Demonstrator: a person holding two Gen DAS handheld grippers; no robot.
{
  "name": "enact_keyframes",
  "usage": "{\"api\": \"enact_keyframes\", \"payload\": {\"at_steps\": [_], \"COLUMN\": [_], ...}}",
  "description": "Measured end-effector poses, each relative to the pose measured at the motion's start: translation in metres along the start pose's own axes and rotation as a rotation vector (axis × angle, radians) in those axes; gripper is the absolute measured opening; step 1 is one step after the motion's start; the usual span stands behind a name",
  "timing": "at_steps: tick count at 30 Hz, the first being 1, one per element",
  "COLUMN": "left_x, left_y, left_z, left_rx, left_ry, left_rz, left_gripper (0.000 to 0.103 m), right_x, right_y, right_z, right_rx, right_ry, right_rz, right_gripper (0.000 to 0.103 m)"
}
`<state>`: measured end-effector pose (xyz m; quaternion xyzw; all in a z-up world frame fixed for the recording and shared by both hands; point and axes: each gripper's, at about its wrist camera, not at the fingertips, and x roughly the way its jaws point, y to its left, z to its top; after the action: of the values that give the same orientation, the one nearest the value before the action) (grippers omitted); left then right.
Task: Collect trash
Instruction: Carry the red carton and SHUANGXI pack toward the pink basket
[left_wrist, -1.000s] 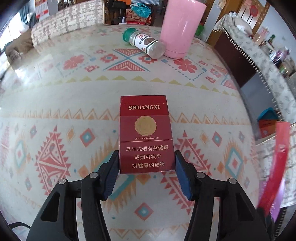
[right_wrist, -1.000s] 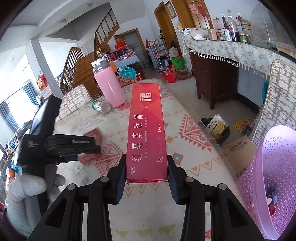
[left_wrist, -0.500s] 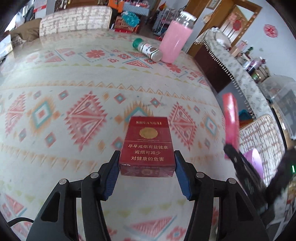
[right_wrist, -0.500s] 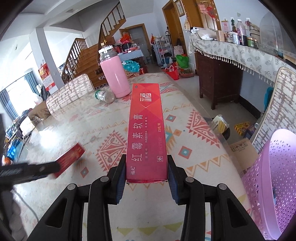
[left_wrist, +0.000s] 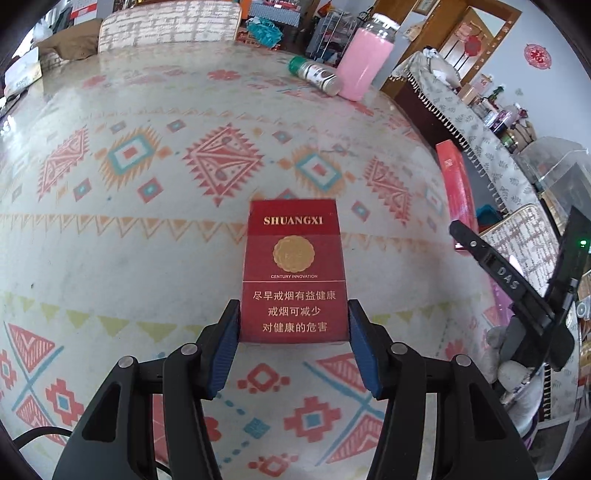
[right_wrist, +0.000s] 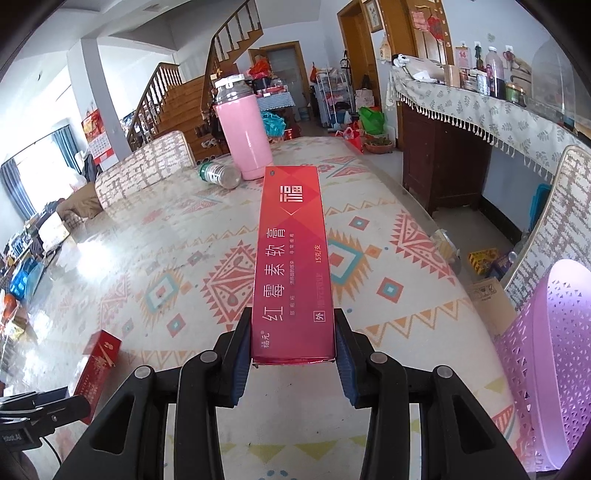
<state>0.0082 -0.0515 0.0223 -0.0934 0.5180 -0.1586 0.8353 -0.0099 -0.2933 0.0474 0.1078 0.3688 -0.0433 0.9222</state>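
Observation:
My left gripper (left_wrist: 293, 332) is shut on a red Shuangxi cigarette pack (left_wrist: 293, 273) and holds it above the patterned table. My right gripper (right_wrist: 293, 350) is shut on a long red ointment box (right_wrist: 291, 258) and holds it above the table's right side. The ointment box also shows at the right of the left wrist view (left_wrist: 456, 188). The cigarette pack shows at the lower left of the right wrist view (right_wrist: 98, 362). A purple perforated trash basket (right_wrist: 554, 369) stands off the table's right edge, beside the right gripper.
A pink thermos (right_wrist: 243, 136) and a fallen green-capped jar (right_wrist: 219, 175) stand at the table's far end. A chair back (right_wrist: 144, 166) is behind the table. A dark sideboard (right_wrist: 443, 166) with a fringed cloth lines the right wall. Boxes lie on the floor (right_wrist: 484, 258).
My left gripper has lifted the cigarette pack off the table and drawn back from the far end. My right gripper has held the ointment box nearly still, shifting slightly.

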Motion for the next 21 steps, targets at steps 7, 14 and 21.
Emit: {"api": "enact_keyframes", "payload": {"at_steps": [7, 14, 21], "left_x": [0.009, 0.017, 0.001], "left_y": [-0.007, -0.021, -0.016], "left_z": [0.008, 0.006, -0.004], "left_rx": [0.036, 0.08, 0.062], "left_ry": [-0.021, -0.058, -0.089], "left_rz": [0.044, 0.124, 0.115], "left_gripper": [0.06, 0.071, 0.056], "right_x": [0.001, 0.001, 0.001], "right_y": [0.001, 0.0, -0.001], "right_z": [-0.001, 0.001, 0.001], "right_rx": [-0.001, -0.006, -0.005], "right_ry": [0.003, 0.007, 0.004], "right_rz": [0.001, 0.005, 0.002], "right_gripper": [0.043, 0.043, 0.043]}}
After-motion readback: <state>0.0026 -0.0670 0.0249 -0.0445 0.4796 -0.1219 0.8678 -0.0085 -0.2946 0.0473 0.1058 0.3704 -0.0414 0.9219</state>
